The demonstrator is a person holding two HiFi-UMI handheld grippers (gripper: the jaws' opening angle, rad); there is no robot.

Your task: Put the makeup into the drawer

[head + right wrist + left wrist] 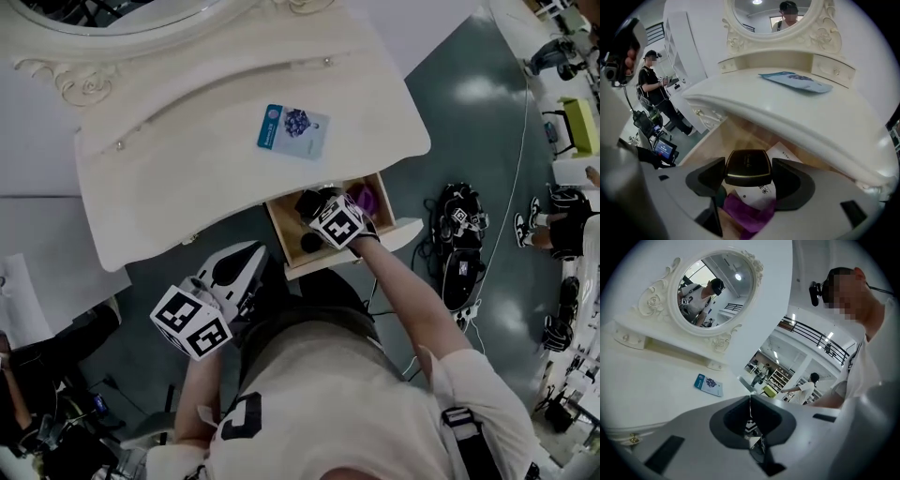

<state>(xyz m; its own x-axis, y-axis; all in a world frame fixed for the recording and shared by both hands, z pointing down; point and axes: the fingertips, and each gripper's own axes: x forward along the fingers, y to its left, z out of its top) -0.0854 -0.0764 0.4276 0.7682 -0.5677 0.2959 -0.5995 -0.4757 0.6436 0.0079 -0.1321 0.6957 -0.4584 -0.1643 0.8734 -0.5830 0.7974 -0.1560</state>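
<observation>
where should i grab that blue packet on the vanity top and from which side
Probably by its near long edge or a near corner, coming in low from the table's front. The blue packet lies flat and thin on the vanity top, so a straight top-down pinch has no height to close on. Nothing sits beside it to block that approach.

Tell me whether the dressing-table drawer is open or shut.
Open: the wooden drawer juts out beneath the white dressing table; the right gripper holds a black compact over it.

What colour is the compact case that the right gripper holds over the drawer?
The compact case is black, with a thin pale line along its front edge. The right gripper view shows it best.
</observation>
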